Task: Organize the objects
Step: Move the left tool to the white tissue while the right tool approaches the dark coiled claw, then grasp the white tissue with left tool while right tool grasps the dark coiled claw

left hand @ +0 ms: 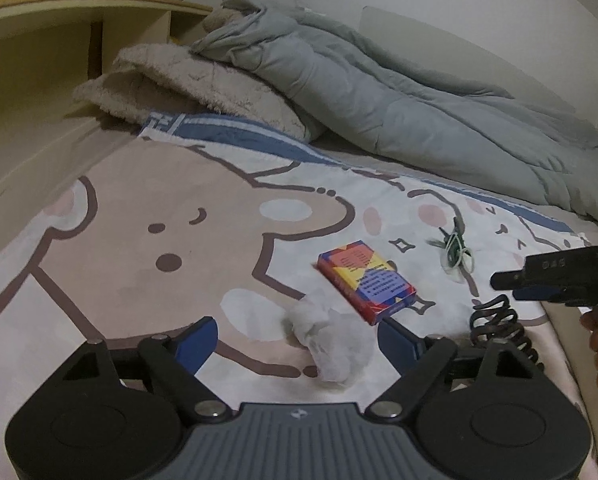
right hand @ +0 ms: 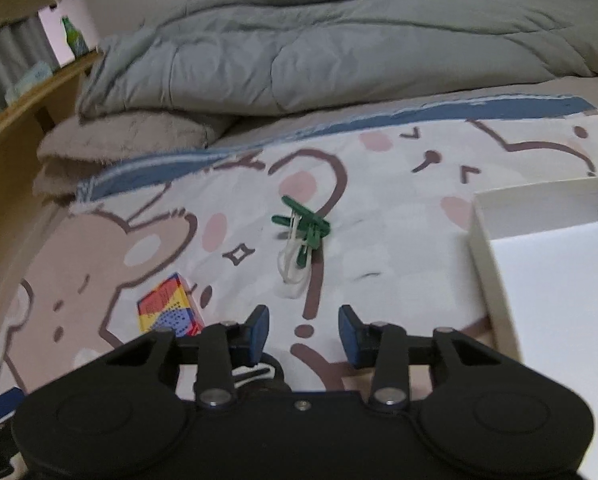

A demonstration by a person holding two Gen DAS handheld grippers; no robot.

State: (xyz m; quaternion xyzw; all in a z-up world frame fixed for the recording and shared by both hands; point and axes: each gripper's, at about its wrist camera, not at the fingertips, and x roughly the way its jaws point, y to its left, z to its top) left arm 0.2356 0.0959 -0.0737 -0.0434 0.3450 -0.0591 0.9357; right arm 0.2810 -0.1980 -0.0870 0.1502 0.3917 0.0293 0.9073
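On a bed (left hand: 147,208) spread with a cartoon-bear sheet, two hand-held grippers hover over scattered clutter. The left gripper (left hand: 299,340), jaws wide and empty, hangs just above a crumpled white tissue (left hand: 331,344) lying between its blue pads, with a red, yellow and blue card box (left hand: 365,282) just beyond the tissue and a dark coiled cable (left hand: 499,326) off to the jaws' right. The right gripper (right hand: 303,334), jaws likewise parted and holding nothing, points at a bundle of green clothes pegs (right hand: 305,226) tied with a pale elastic band, lying ahead of its jaws and well clear of them; a white open box (right hand: 485,248) sits to the jaws' right, seemingly the collecting place. The tissue looks soft, light and loosely bunched, apt to compress or slip. The likely step is picking it up: lowering so both pads straddle the fullest part of the wad, then closing fully, would serve best, taking care not to snag the sheet beneath or nudge the card box.
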